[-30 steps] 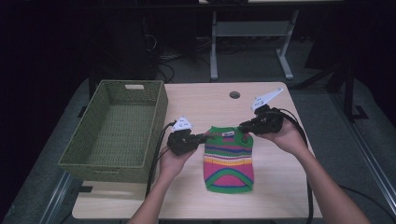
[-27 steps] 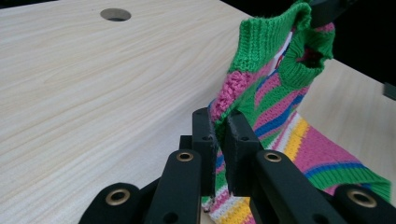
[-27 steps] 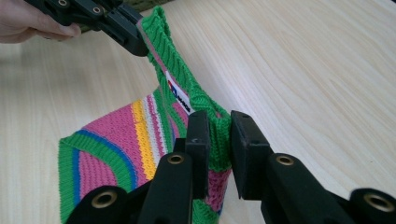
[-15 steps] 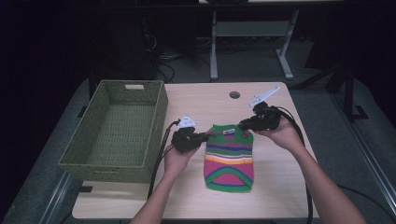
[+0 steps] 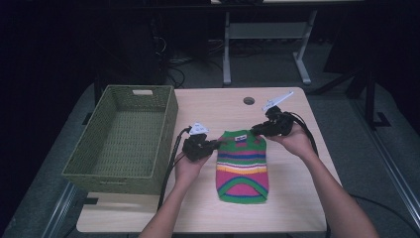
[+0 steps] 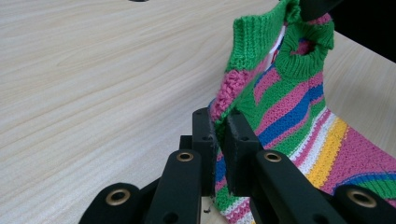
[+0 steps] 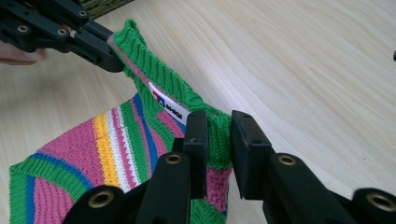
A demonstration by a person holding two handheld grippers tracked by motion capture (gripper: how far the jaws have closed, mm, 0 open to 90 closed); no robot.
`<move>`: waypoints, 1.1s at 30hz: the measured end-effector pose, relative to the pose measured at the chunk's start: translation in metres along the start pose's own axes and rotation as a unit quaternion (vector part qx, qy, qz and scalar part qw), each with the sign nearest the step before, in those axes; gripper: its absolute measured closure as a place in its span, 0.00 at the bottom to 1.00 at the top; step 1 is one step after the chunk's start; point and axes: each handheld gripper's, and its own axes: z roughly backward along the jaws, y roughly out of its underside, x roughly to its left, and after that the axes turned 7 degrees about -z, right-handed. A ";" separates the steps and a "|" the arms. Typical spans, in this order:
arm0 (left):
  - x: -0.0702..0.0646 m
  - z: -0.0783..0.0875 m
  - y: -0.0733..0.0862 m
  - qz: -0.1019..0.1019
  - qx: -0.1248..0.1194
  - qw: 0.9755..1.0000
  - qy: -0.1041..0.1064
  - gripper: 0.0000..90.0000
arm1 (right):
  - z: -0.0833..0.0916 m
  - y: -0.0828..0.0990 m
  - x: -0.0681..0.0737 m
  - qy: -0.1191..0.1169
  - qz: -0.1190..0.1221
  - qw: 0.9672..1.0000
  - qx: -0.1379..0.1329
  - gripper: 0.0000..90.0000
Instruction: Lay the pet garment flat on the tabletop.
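A small knitted sweater [image 5: 242,166] with green, pink, blue, yellow and white stripes lies on the wooden table [image 5: 287,208], its collar end raised. My left gripper [image 5: 218,144] is shut on the sweater's left shoulder corner; in the left gripper view the pads [image 6: 205,135] pinch the green and pink knit [image 6: 289,107]. My right gripper [image 5: 255,131] is shut on the right shoulder corner, and the fabric [image 7: 116,149] sits between its jaws [image 7: 219,128]. The collar with its white label is stretched between the two grippers. The left gripper [image 7: 100,44] also shows in the right gripper view.
A green woven basket [image 5: 119,176] with nothing in it stands at the table's left side, close to my left hand. A round cable hole [image 5: 248,100] sits near the far edge. Bare wood lies right of and in front of the sweater. Dark floor and desk legs lie beyond.
My right gripper has shifted slightly left and lower with its corner of the sweater. The left gripper has hardly moved. Both grips hold.
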 end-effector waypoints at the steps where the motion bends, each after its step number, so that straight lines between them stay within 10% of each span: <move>1: 0.000 0.000 0.000 -0.001 0.000 1.000 -0.003 0.93 | -0.001 0.000 -0.001 0.001 -0.001 1.000 -0.001 0.85; 11: 0.004 -0.003 -0.005 0.020 0.000 1.000 -0.022 0.75 | -0.005 -0.002 -0.018 0.057 -0.025 0.998 -0.029 0.57; 33: -0.004 0.004 0.000 0.007 0.009 1.000 -0.022 0.63 | -0.004 0.027 -0.017 0.010 -0.058 0.998 -0.016 0.50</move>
